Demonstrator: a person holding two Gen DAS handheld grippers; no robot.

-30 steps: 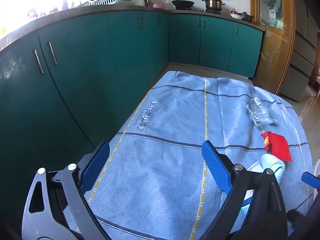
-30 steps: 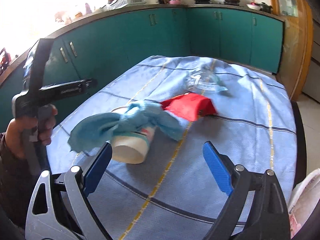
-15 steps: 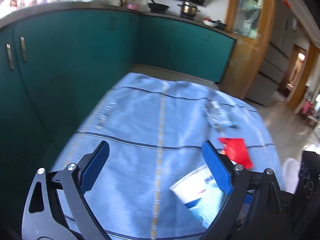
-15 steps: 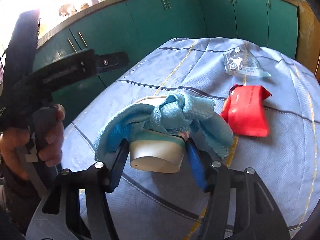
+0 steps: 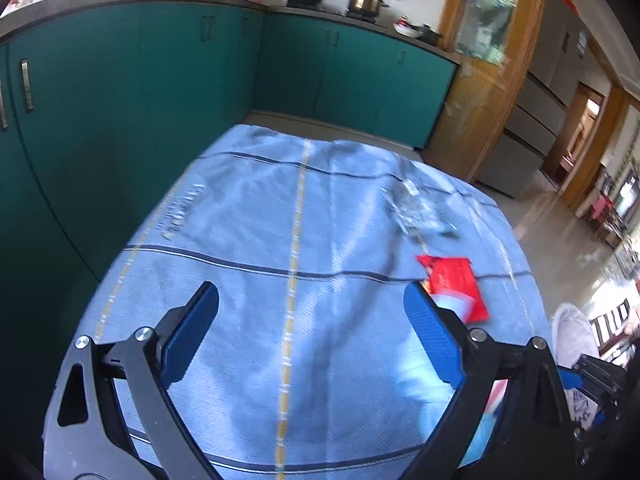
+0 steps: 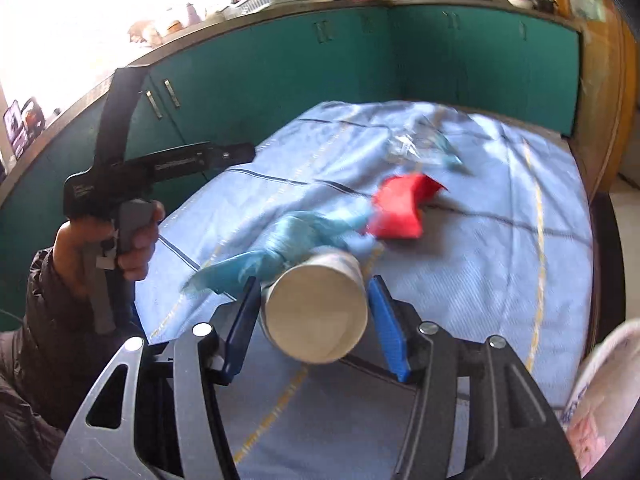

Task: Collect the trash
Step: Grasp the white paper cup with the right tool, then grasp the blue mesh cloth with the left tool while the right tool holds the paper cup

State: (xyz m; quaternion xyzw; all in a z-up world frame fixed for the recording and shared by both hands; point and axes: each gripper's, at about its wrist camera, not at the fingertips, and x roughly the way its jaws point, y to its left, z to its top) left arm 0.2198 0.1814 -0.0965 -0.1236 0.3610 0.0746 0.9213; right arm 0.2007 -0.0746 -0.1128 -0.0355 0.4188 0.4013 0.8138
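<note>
Left wrist view: the left gripper [image 5: 310, 338] hangs wide open with nothing in it over the blue cloth [image 5: 248, 240]. The red wrapper [image 5: 456, 286] and clear plastic [image 5: 416, 212] lie ahead to its right.

Right wrist view: the right gripper [image 6: 310, 320] is way closer. Its jaws are closing on the paper cup [image 6: 316, 308], pads on both sides, base facing the camera, long axis pointing away, blue rag [image 6: 288, 240] draped on top.

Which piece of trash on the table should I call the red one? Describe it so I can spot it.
On the blue cloth covering the table, look past the white cup in the right gripper. The red wrapper lies flat between cup and clear plastic bag, the only red item.
</note>
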